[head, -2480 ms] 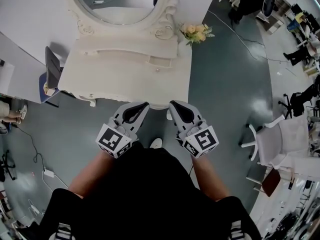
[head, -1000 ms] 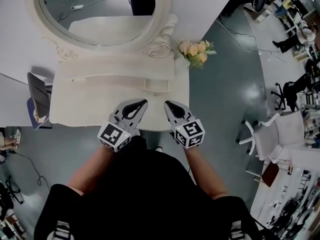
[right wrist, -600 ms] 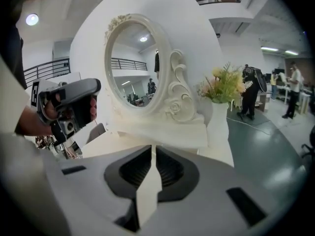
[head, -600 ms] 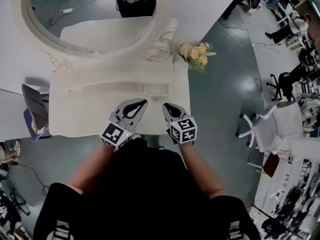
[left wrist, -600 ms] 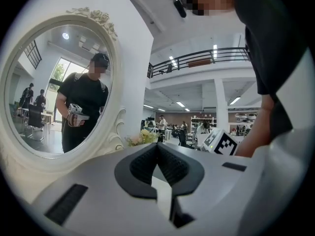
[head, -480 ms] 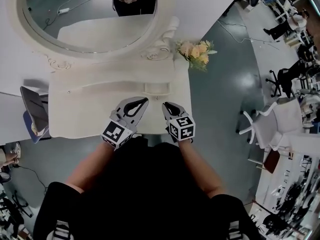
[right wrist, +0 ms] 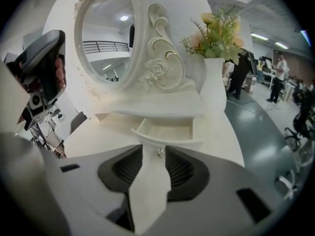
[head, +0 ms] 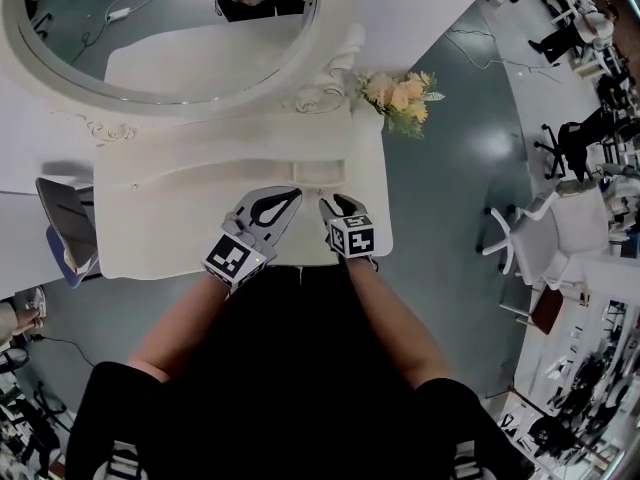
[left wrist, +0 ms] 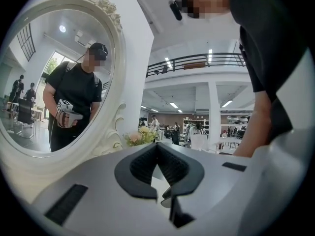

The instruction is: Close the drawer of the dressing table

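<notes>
The white dressing table [head: 160, 218] carries an oval mirror [head: 150, 18]. Its small centre drawer [head: 318, 174] stands pulled out and looks empty [right wrist: 165, 129]. My right gripper [head: 334, 204] points down at the drawer front with its jaws opening. The drawer's little metal knob [right wrist: 159, 153] lies between the tips of that gripper [right wrist: 154, 151], and the pads do not press on it. My left gripper [head: 287, 198] hovers level over the tabletop just left of the drawer; its tips [left wrist: 157, 145] meet on nothing.
A white vase of flowers [head: 400, 93] stands at the table's back right corner, beside the mirror frame [right wrist: 157, 58]. A dark-backed chair [head: 60, 223] sits left of the table. A white office chair [head: 530, 228] is out on the grey floor at the right.
My right gripper has dropped toward the drawer front, and its jaws, shut before, have spread. My left gripper has eased forward over the tabletop. The drawer stays pulled out.
</notes>
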`<state>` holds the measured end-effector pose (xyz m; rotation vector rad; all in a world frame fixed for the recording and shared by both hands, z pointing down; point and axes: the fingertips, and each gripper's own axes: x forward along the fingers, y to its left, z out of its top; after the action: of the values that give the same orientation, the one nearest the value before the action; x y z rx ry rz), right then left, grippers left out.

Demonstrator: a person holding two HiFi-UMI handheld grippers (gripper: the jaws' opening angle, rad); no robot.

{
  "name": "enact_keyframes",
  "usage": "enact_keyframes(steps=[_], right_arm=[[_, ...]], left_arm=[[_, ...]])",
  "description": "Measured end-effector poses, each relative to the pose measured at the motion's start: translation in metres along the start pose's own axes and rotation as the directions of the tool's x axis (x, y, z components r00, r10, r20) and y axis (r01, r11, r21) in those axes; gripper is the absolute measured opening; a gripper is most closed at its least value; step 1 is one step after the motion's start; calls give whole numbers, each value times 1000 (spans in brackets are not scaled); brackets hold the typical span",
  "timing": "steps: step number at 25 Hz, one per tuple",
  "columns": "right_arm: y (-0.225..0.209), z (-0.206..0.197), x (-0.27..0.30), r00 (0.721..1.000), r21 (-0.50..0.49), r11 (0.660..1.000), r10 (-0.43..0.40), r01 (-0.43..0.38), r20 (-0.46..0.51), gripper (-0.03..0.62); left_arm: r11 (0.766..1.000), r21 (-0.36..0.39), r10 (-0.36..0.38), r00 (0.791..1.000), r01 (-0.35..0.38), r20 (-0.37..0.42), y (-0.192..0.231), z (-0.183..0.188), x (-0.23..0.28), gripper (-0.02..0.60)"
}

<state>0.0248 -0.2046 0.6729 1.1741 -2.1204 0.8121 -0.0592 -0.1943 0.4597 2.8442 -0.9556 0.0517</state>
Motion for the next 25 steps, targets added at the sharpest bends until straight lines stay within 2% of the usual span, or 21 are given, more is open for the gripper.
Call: enact_keyframes(steps=[9, 21, 24, 25], right_arm=[[-11, -19, 37, 996, 51, 998, -17, 22, -91, 140], [-19, -32, 66, 989, 100, 993, -55, 69, -137, 140], [-18, -32, 69, 987, 104, 992, -59, 75, -149, 130], [-17, -31, 69, 987, 102, 992, -58, 73, -149, 108]], left_arm=[[1000, 4, -13, 1000, 13, 3, 10, -3, 13, -6], [1000, 19, -19, 1000, 19, -15, 17, -13, 15, -6], [1000, 5, -16, 1000, 16, -20, 19, -13, 14, -6], [1000, 4, -14, 1000, 14, -19, 20, -13, 14, -6]])
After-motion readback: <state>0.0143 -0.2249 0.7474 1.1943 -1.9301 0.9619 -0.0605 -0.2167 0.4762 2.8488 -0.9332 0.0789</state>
